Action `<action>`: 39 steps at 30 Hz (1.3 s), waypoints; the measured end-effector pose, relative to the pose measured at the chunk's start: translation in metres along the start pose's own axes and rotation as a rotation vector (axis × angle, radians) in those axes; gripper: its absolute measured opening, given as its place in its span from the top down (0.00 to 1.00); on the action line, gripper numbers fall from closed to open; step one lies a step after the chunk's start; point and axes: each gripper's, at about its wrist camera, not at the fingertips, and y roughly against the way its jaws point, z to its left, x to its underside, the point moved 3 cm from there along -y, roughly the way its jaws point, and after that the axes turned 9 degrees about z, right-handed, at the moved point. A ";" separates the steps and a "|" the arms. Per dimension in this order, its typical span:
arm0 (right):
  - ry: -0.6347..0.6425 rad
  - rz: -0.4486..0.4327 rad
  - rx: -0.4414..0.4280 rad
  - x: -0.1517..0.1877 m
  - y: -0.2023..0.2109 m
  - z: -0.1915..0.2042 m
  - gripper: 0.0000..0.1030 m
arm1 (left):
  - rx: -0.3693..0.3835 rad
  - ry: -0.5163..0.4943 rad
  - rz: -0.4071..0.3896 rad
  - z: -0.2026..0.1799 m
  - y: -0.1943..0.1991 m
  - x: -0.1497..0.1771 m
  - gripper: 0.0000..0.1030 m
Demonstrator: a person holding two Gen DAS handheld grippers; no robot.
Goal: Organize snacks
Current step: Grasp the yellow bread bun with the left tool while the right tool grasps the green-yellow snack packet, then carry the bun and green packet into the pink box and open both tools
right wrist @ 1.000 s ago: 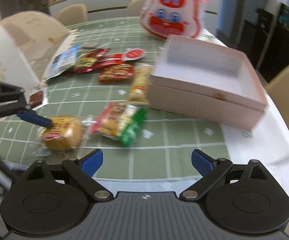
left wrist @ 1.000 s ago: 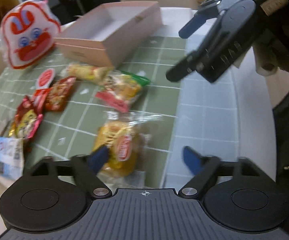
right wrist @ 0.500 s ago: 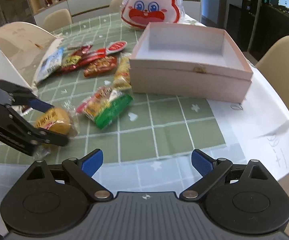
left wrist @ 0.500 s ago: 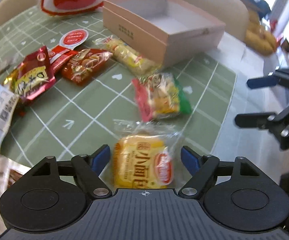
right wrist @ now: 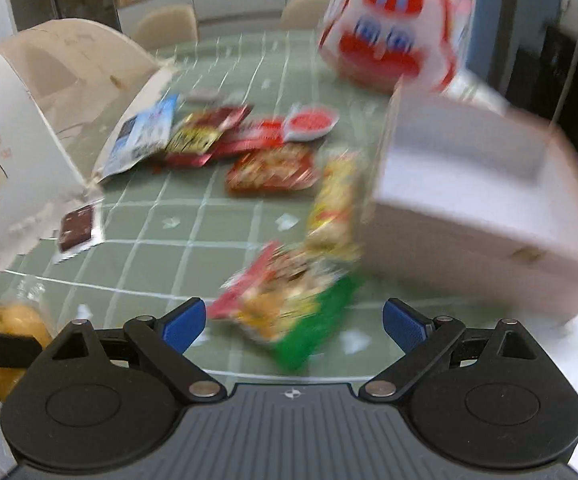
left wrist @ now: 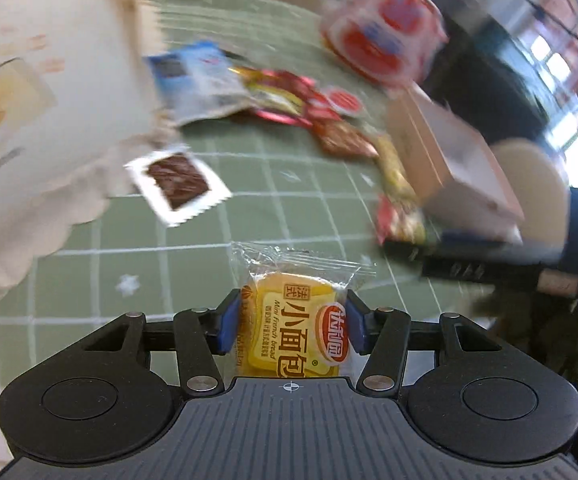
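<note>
A yellow mini French bread packet [left wrist: 293, 332] sits between the blue pads of my left gripper [left wrist: 292, 322]. Its jaws are closing and both pads touch the wrapper's sides. The same packet [right wrist: 17, 320] shows at the left edge of the right wrist view. My right gripper [right wrist: 293, 322] stands open, with a red, yellow and green snack packet [right wrist: 289, 312] lying on the green checked cloth [right wrist: 193, 224] just ahead of its fingertips. An open pink box [right wrist: 469, 216] stands to the right of that packet; it also shows in the left wrist view [left wrist: 461, 168].
Several red packets [right wrist: 269, 168], a blue-white pouch [right wrist: 141, 136], a long yellow packet [right wrist: 333, 200] and a small brown-window sachet [right wrist: 79, 228] lie on the cloth. A white paper bag [right wrist: 9, 160] stands at the left. A rabbit-face bag [right wrist: 393, 36] stands behind the box.
My left gripper has rolled, and its pads have gone from wide apart to touching the bread packet's sides. My right gripper has moved closer to the red, yellow and green packet.
</note>
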 end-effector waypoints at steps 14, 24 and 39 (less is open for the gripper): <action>-0.058 -0.071 0.051 -0.024 -0.010 0.021 0.11 | -0.066 0.088 0.031 0.024 0.008 0.027 0.44; 0.113 -0.034 0.142 -0.014 -0.025 0.048 0.36 | -0.069 0.001 0.100 0.005 -0.001 0.034 0.44; -0.037 -0.172 0.189 0.054 0.151 -0.045 0.37 | 0.159 -0.356 0.212 -0.114 -0.014 0.001 0.44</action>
